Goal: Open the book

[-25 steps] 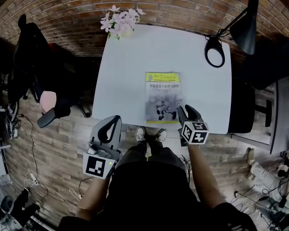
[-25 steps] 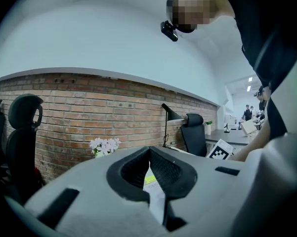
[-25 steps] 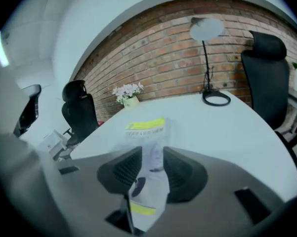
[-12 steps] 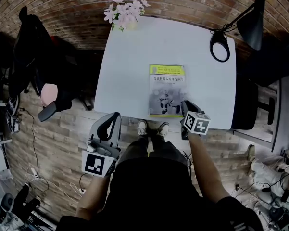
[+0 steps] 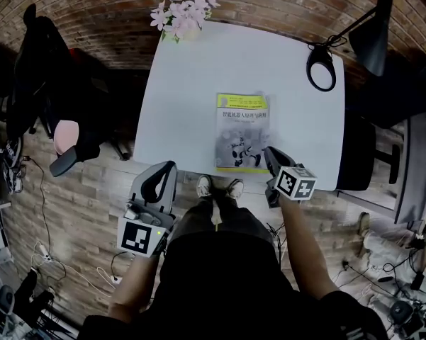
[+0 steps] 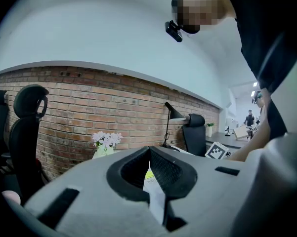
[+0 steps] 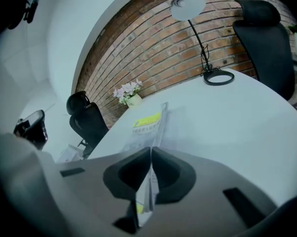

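- The book (image 5: 242,130) is lying face up on the white tabletop (image 5: 191,83), close to the near edge and right of the middle.
- The right claw (image 5: 268,154) is pointing down at the book's near right corner. Its jaws have just been closing, and they are now pinching the thin edge of the front cover, which is standing up between them.
- The left claw (image 5: 167,172) is hanging off the tabletop, over the wooden floor (image 5: 92,204) by the near left corner. Its jaws are pressing together with nothing between them.
- A pot of pale pink flowers (image 5: 178,20) is standing at the far left corner.
- A black desk lamp (image 5: 354,41) is leaning over the far right corner.
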`<state>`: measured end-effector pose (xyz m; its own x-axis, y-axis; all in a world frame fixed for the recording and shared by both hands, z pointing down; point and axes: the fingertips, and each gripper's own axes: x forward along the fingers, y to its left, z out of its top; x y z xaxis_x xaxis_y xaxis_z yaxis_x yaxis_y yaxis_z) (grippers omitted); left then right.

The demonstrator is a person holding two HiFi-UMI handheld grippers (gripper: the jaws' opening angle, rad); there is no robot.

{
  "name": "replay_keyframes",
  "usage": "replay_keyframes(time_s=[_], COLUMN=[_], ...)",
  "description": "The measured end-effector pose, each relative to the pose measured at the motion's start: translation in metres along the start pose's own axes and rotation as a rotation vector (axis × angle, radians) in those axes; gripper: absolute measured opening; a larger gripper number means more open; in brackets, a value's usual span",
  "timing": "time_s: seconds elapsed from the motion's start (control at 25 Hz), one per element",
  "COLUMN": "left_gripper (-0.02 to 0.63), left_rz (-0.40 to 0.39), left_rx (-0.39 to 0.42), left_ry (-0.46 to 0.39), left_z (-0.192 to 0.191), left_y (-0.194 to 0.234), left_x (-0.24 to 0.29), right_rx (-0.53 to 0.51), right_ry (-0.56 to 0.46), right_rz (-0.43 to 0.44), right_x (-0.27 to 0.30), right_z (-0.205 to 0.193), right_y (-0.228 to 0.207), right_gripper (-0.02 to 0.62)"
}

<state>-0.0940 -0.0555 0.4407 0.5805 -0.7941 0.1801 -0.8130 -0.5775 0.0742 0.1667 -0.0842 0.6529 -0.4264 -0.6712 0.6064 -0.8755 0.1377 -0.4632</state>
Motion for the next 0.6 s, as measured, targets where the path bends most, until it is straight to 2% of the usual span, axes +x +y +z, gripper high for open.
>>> replay_keyframes(time_s=[0.24,0.6], left_gripper=[0.025,0.025], left_rz=[0.019,0.092], left_rx=[-0.011,-0.026], left_ry=[-0.007,-0.014], left_z=[0.0,-0.002], left_y=[0.004,0.019], left_x=[-0.002,-0.019], right_rx=[-0.098,-0.26], right_ry=[-0.024,0.018], right_rz=[0.113,0.288], right_x=[0.001,0.026], right_z=[0.012,0.012], right_y=[0.052,0.137], right_gripper=[0.023,0.023])
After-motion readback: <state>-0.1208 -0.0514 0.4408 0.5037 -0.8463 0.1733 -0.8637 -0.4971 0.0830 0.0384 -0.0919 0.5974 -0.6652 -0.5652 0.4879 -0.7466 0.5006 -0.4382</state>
